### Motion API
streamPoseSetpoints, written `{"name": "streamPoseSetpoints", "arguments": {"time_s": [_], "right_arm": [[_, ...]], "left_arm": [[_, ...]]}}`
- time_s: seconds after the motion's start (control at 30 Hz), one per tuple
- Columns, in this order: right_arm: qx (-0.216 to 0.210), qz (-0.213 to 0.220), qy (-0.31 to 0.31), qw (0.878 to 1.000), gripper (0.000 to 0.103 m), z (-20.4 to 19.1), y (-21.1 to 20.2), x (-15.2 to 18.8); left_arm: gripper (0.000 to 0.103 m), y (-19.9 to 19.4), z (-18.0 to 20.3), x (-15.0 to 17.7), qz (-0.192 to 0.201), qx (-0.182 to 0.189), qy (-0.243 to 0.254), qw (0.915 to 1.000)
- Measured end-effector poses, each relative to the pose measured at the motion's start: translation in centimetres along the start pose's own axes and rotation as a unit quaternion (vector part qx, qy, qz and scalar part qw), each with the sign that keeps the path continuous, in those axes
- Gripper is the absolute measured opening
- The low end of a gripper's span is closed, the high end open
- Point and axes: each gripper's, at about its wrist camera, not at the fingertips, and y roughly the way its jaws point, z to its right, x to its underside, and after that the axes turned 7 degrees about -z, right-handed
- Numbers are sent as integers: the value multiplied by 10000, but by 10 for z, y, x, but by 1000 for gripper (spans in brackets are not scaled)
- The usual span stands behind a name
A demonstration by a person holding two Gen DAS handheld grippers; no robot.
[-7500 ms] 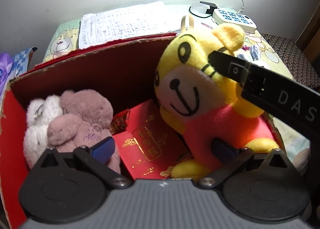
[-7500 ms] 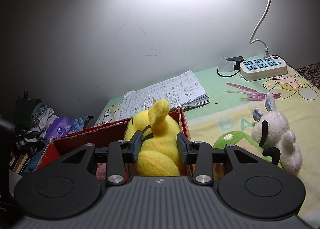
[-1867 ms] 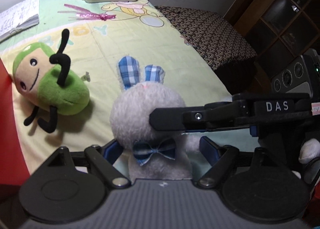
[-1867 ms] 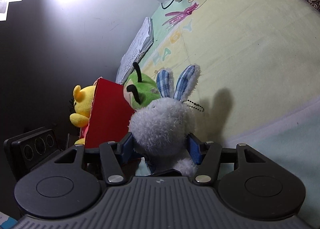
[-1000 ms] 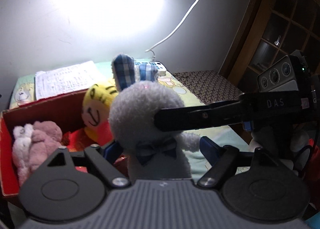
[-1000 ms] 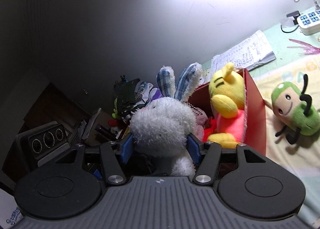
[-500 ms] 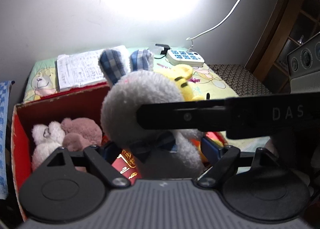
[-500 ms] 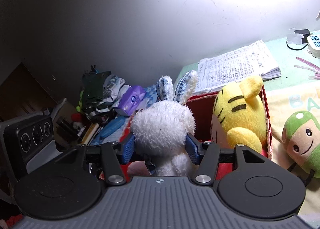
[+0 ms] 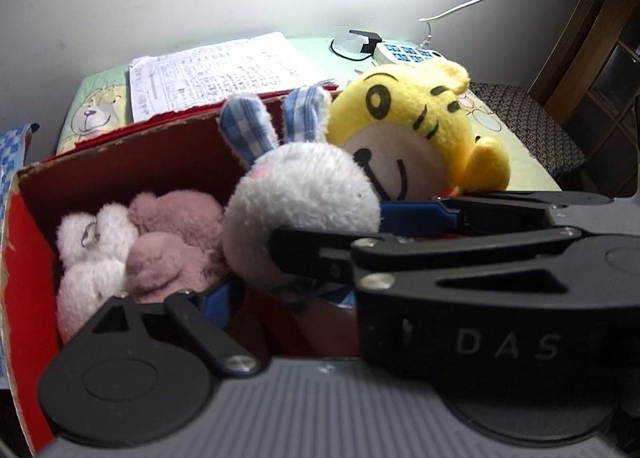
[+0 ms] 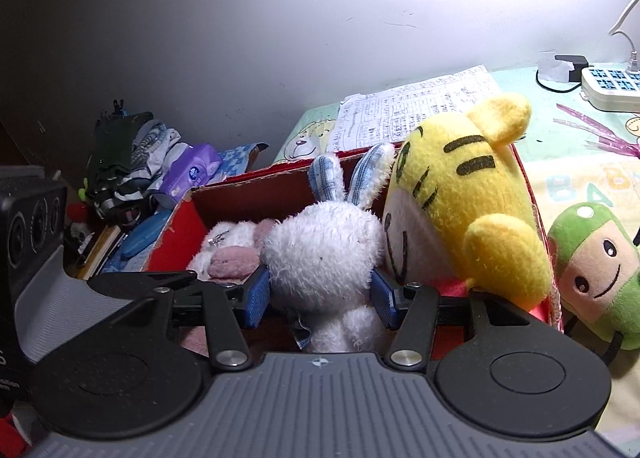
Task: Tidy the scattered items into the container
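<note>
Right gripper [image 10: 320,298] clamped on white rabbit [image 10: 324,258] above red box [image 10: 176,230]. Left gripper [image 9: 280,290] state unclear. Risk: landing on yellow tiger [image 10: 460,202], tipping it out.

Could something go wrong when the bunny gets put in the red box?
Maybe. The right gripper squeezes the white bunny tightly beside the yellow tiger, which leans over the red box edge, so a bump might tip the tiger out. The box already holds a pink bear and a white bear, so the bunny may sit high and roll off. The green toy remains outside.
</note>
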Motion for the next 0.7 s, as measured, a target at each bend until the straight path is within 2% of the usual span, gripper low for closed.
{"name": "streamPoseSetpoints", "arguments": {"time_s": [0.2, 0.4, 0.7], "right_arm": [[247, -134, 164, 9995, 55, 0, 7, -5], [247, -83, 210, 9994, 55, 0, 10, -3], [260, 7, 251, 9993, 59, -7, 4, -3]], "left_arm": [[88, 7, -3, -5, -95, -65, -82, 9999], [88, 11, -6, -7, -102, -75, -57, 9999], [93, 11, -3, -7, -143, -74, 51, 9999]]}}
